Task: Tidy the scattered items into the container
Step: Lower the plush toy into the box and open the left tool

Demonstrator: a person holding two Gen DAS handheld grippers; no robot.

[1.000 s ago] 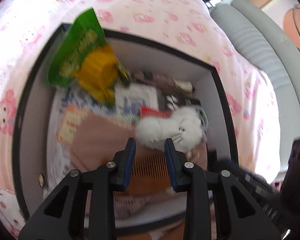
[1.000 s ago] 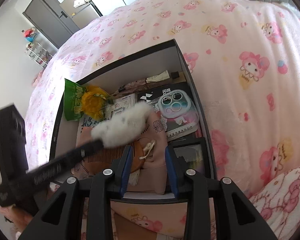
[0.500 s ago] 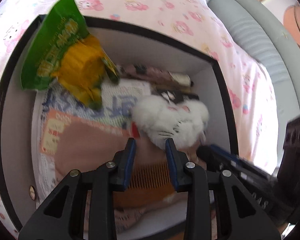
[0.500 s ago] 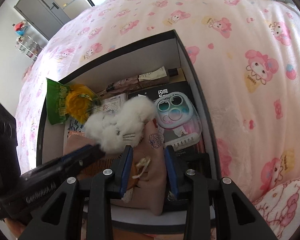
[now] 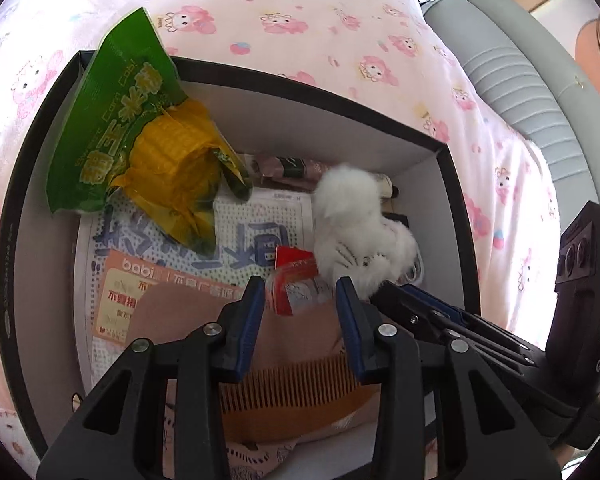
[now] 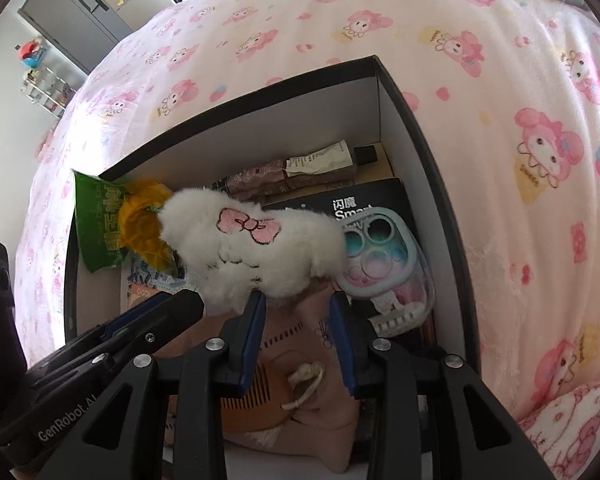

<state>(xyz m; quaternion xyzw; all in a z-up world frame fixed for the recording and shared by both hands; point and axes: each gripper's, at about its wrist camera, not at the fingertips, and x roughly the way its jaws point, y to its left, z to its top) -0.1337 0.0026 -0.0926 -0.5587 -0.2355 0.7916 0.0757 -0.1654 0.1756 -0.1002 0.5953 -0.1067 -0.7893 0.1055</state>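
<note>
The toy (image 6: 256,248) is fluffy white plush with a stitched pink bow. At ten o'clock the snack bag (image 5: 116,120) is glossy crinkled plastic. The box (image 5: 332,132) walls are matt card. The comb (image 5: 292,384) looks wooden; the blanket (image 6: 480,80) is soft fleecy cloth.

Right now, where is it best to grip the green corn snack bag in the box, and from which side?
Probably the flat upper edge of the green corn snack bag, from above: it leans on the black box's wall, sticking past the rim, clear of the other items.

"Sweet Corn Cob" on green packet (image 5: 112,120); "GenRobot" on left tool (image 6: 156,316).
</note>
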